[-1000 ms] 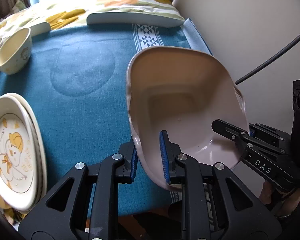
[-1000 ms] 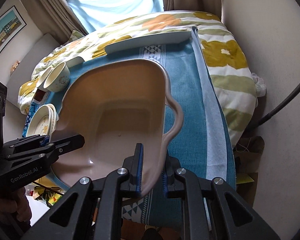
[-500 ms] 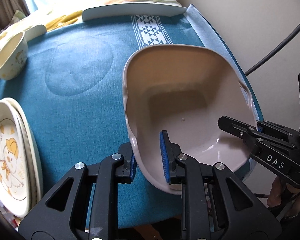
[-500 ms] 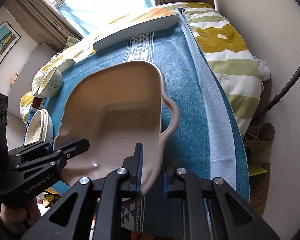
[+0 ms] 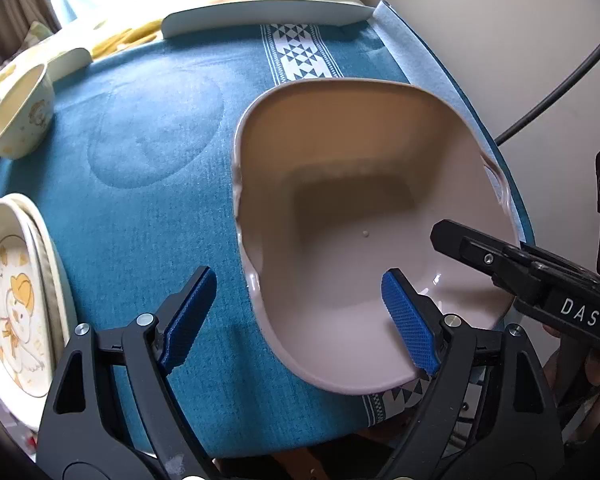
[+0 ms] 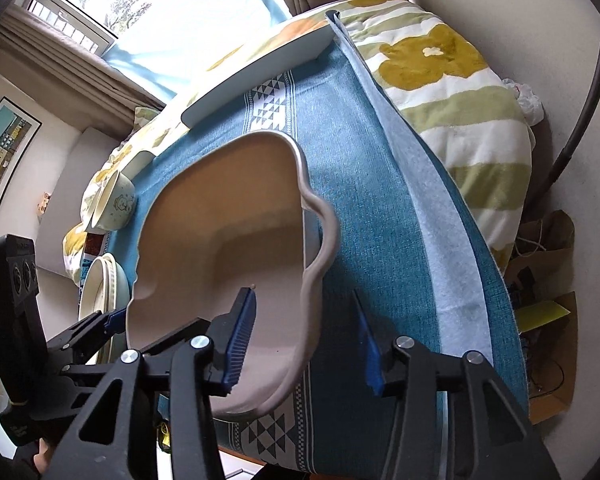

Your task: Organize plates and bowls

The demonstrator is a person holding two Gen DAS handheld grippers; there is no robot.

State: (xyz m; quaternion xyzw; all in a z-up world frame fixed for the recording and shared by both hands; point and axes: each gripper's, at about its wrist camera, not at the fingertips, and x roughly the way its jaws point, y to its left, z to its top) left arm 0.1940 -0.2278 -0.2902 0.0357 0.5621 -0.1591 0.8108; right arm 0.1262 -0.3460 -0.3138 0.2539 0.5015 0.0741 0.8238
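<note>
On blue cloth (image 5: 148, 208), pink dish (image 5: 351, 208) holding one crumb (image 5: 365, 234), both grippers' jaws opening astride its rim.

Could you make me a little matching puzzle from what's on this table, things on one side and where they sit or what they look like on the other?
Things:
1. pink dish
2. small cream bowl
3. duck plate
4. triangle-pattern band

Descriptions:
A. white strip woven across the blue tablecloth
B. near left edge, top of a stack
C. far left corner, standing alone
D. between both opening grippers, on the cloth

Pairs: 1-D, 2-C, 3-B, 4-A
</note>
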